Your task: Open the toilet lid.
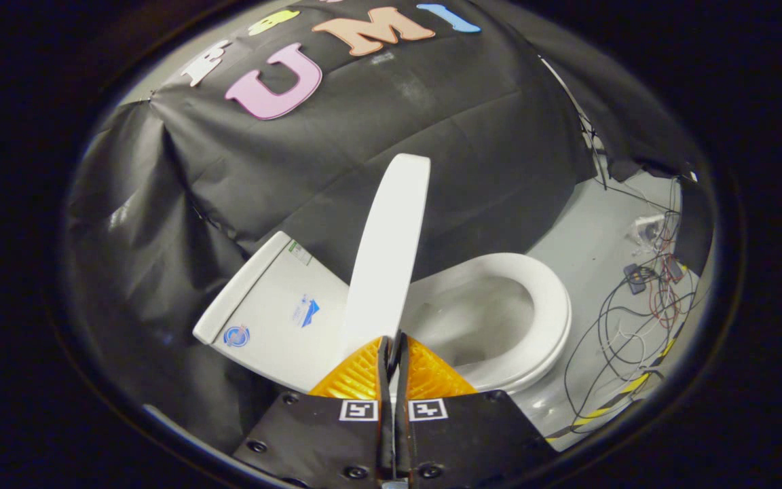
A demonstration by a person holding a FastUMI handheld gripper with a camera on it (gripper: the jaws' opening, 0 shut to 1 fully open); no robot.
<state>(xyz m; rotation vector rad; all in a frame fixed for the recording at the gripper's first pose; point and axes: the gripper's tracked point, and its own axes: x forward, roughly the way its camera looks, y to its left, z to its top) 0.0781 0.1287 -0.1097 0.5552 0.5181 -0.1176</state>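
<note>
Claw [391, 343] pointing forward, its two fingers nearly together, a thin gap between them

No legible text on tank [262, 305] stickers.

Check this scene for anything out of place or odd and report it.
Loose wires lie tangled on the floor beside the toilet bowl. Otherwise nothing stands out: the gripper is shut on the raised lid.
</note>
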